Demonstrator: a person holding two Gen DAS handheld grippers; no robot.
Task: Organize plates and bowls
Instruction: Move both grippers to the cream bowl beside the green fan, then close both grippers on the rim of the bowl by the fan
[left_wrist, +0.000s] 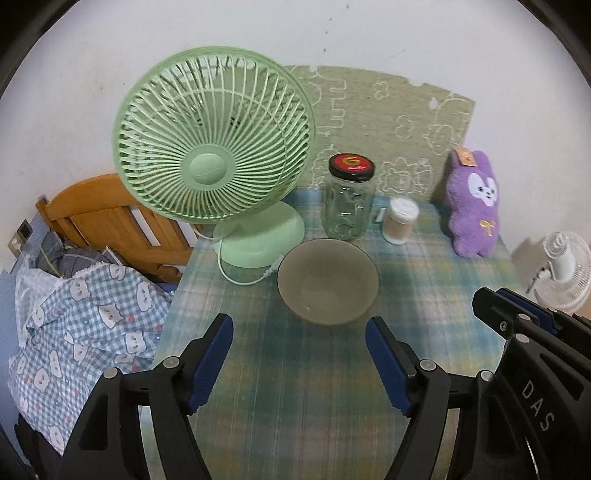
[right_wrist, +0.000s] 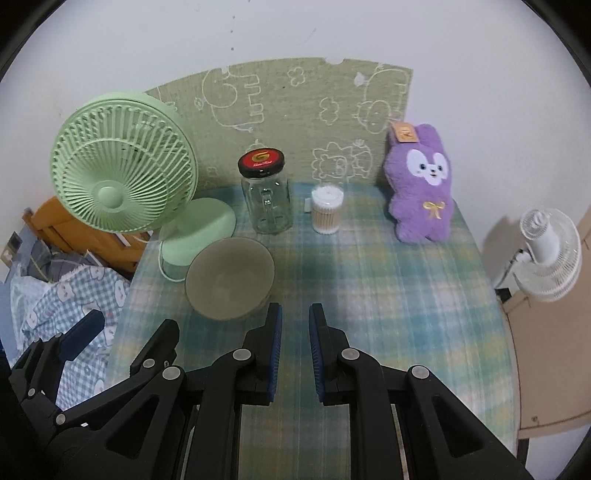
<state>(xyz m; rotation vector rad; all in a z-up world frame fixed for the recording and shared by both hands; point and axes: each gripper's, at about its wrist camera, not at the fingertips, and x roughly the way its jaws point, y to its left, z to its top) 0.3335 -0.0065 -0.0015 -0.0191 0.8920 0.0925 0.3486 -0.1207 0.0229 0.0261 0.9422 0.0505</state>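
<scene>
A grey-brown bowl (left_wrist: 328, 280) stands upright on the plaid tablecloth, just in front of the green fan's base; it also shows in the right wrist view (right_wrist: 229, 282). My left gripper (left_wrist: 299, 332) is open and empty, its fingers apart just short of the bowl's near rim. My right gripper (right_wrist: 295, 314) holds nothing, its jaws a narrow gap apart, above the cloth to the right of the bowl. The right gripper shows at the lower right of the left wrist view (left_wrist: 517, 325). No plates are in view.
A green fan (left_wrist: 212, 147), a glass jar with a black lid (left_wrist: 349, 199), a cotton-swab tub (left_wrist: 400, 221) and a purple plush rabbit (left_wrist: 474, 206) stand along the back. A bed with checked bedding (left_wrist: 74, 325) lies left; a white fan (right_wrist: 546, 254) stands right.
</scene>
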